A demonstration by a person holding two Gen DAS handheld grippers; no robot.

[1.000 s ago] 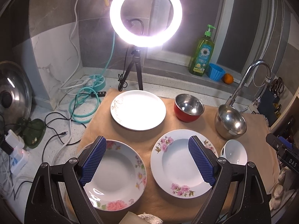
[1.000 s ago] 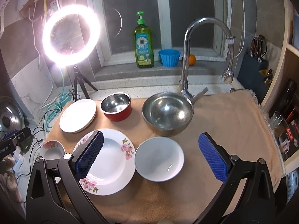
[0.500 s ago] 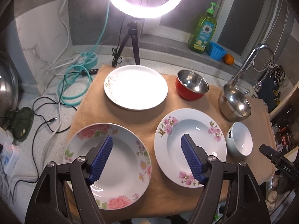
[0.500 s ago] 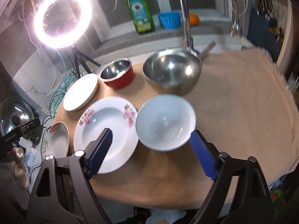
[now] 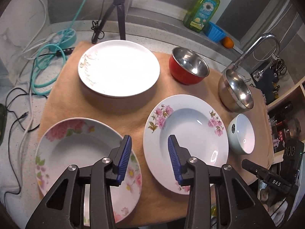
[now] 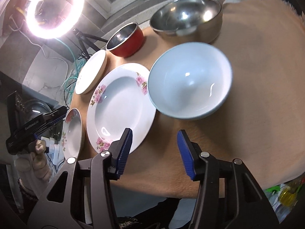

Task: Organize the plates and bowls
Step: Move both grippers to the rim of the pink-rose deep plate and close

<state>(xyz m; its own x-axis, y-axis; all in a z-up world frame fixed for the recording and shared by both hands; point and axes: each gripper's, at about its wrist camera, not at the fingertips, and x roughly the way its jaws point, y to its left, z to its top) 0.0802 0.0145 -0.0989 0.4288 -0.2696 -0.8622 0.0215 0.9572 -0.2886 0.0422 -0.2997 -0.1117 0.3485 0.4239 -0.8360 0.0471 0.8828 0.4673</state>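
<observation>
Claws (image 5: 149, 157) closing empty, plates (image 5: 185, 139) below

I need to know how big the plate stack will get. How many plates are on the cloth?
3: a plain white plate at the back left, a floral plate front centre, and a second floral plate front left. None looks hidden under another.

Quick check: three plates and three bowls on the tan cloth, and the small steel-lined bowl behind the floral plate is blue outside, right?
Not quite: that small bowl is red outside, not blue, as the left wrist view shows. The rest holds: three plates and three bowls on the tan cloth, with it behind the floral plate.
</observation>
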